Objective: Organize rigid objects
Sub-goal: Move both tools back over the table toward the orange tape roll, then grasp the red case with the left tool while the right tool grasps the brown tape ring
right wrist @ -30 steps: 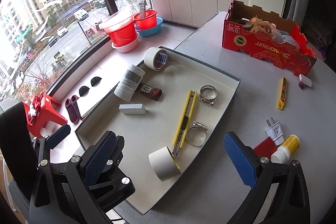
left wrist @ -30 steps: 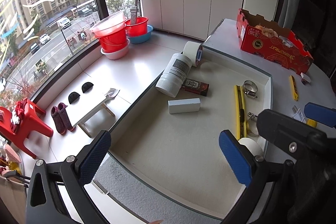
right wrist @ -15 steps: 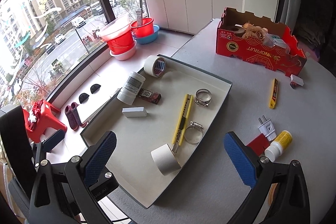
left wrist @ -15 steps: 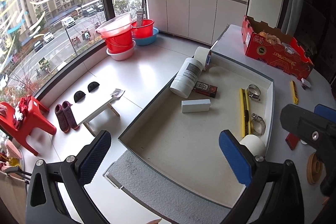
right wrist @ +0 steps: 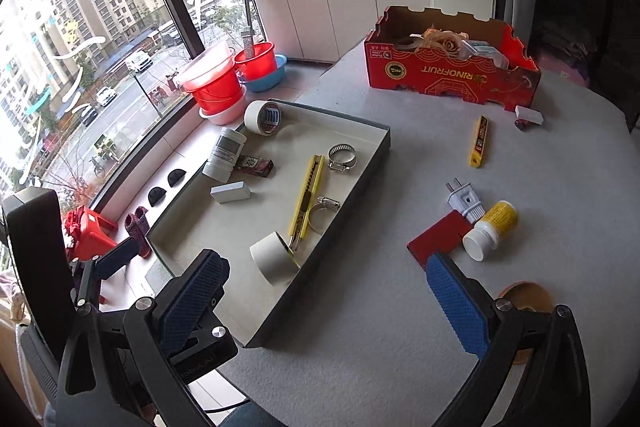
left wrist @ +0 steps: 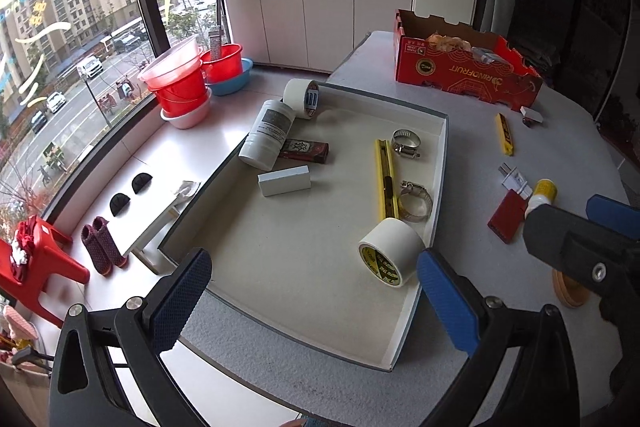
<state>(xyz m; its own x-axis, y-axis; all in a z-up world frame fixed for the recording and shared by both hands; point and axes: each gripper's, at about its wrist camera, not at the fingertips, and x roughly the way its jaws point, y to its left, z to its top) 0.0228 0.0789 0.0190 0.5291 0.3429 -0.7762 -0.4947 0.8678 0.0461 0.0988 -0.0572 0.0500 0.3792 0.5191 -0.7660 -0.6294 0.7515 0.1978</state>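
Left hand-held gripper (left wrist: 312,301): jaws wide, holding nothing; it hangs over the near edge of the tray (left wrist: 438,163) and has drawn back and risen since a second ago, so far more of the desk (left wrist: 560,131) shows now
Right hand-held gripper (right wrist: 324,303): jaws wide, empty; also pulled back, above the desk just right of the tray's near corner
Tray contents: near tape roll (left wrist: 390,257) on its side by the right wall; yellow knife (left wrist: 386,179) lengthwise beside two hose clamps (left wrist: 416,201); white block (left wrist: 284,181), dark red packet (left wrist: 304,151), white bottle (left wrist: 266,133) and far tape roll (left wrist: 301,99) toward the far left; none has shifted
On the desk, right of the tray: small yellow cutter (right wrist: 479,141); white plug (right wrist: 464,201) touching a red card (right wrist: 438,239); yellow pill bottle (right wrist: 490,231) lying on its side; tan disc (right wrist: 524,297), newly in view in the right wrist view
Far edge: red carton (right wrist: 452,75)
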